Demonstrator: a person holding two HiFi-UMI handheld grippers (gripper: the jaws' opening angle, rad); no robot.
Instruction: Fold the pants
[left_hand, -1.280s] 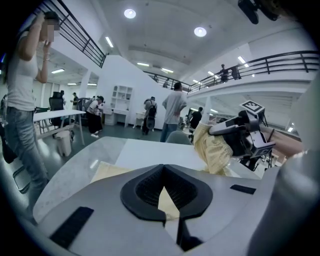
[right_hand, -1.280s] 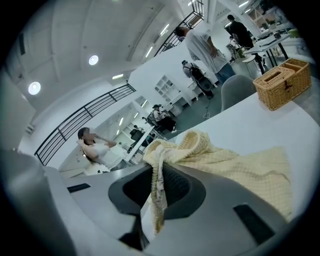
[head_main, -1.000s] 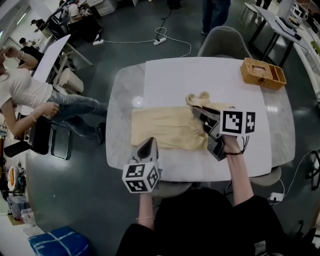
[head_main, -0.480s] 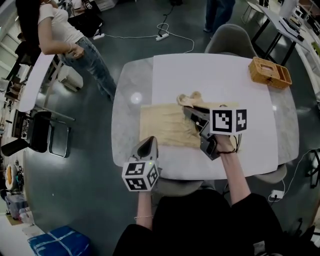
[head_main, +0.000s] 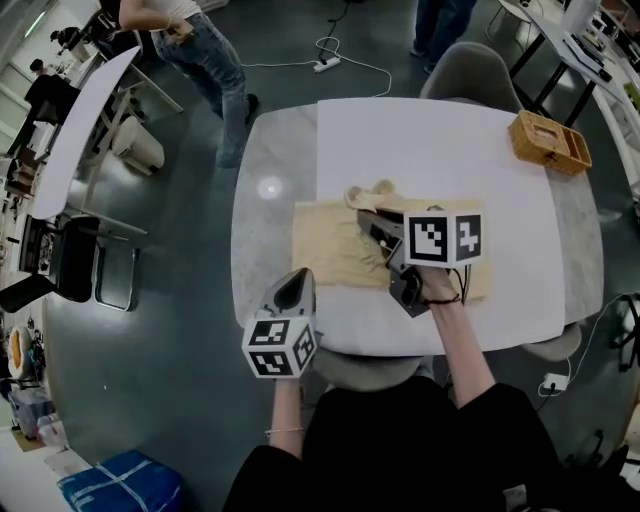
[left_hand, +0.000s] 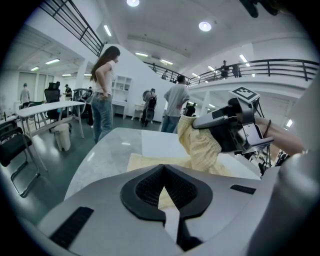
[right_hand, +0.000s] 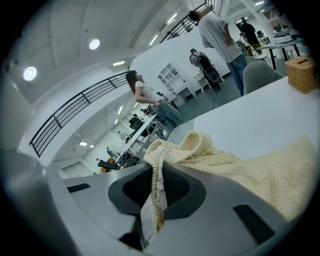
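Pale yellow knit pants (head_main: 330, 255) lie across the white table (head_main: 420, 140). My right gripper (head_main: 368, 218) is shut on a bunched edge of them and holds it up over the flat part. In the right gripper view the cloth (right_hand: 260, 170) hangs through the right gripper (right_hand: 157, 175). My left gripper (head_main: 297, 277) hovers by the pants' near left corner. In the left gripper view its jaws stand together with nothing clamped in the left gripper (left_hand: 165, 180). The flat pants (left_hand: 150, 161) lie beyond, and the right gripper (left_hand: 200, 121) carries the lifted fold.
A wicker basket (head_main: 546, 143) sits at the table's far right corner. A grey chair (head_main: 470, 75) stands behind the table. A person (head_main: 205, 40) walks on the floor at the far left, near a cable and a power strip (head_main: 330, 62).
My right gripper has carried the lifted edge leftward over the flat pants. The left gripper now sits nearer the pants' left corner. The person at the left has walked away toward the back.
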